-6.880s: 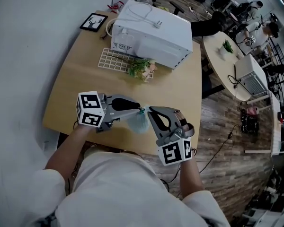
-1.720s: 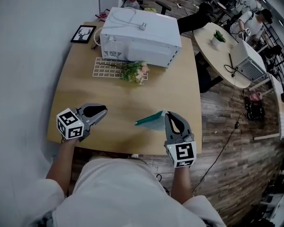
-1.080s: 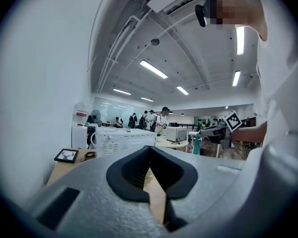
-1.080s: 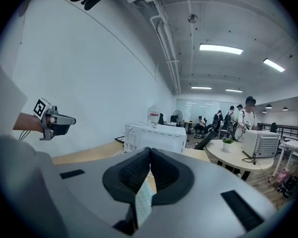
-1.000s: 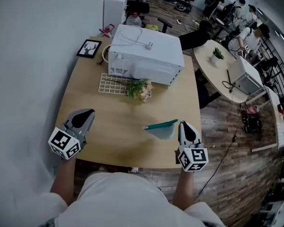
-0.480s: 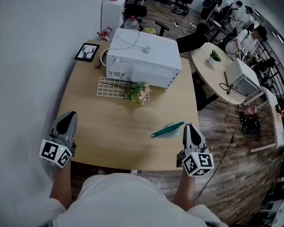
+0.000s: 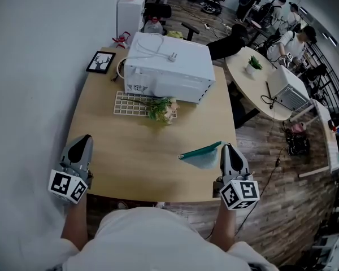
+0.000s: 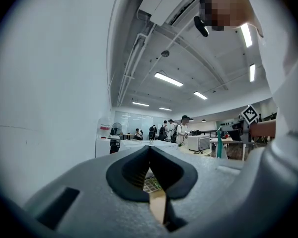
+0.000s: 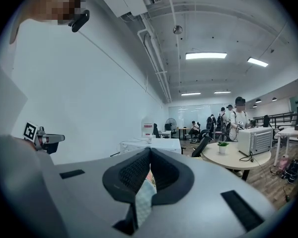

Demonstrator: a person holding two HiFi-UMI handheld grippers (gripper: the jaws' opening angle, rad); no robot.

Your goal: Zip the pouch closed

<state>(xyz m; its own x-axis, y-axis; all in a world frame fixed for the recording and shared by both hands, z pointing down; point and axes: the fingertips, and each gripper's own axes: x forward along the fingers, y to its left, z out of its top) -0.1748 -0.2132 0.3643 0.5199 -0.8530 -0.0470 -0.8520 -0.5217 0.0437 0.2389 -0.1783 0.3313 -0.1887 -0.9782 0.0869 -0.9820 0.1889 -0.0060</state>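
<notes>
The pale blue mesh pouch (image 7: 203,158) with a teal zip edge hangs just over the right front of the wooden table (image 7: 130,151). My right gripper (image 7: 226,147) is shut on the pouch's right end. In the right gripper view its mesh fabric (image 9: 143,200) shows pinched between the closed jaws of the right gripper (image 9: 150,153). My left gripper (image 7: 84,139) is far to the left, over the table's front left corner, shut with nothing in it. In the left gripper view the left gripper (image 8: 149,148) has its jaws together, and the teal zip edge (image 8: 219,143) shows far off to the right.
A white appliance (image 7: 169,66) stands at the back of the table, with a white grid rack (image 7: 131,103) and a small bunch of flowers (image 7: 161,109) in front of it. A framed picture (image 7: 100,62) lies at the back left. A round table (image 7: 260,83) with people stands beyond on the right.
The left gripper has let go of the pouch and drawn away to the table's left front corner. The right gripper has risen slightly with the pouch still in it.
</notes>
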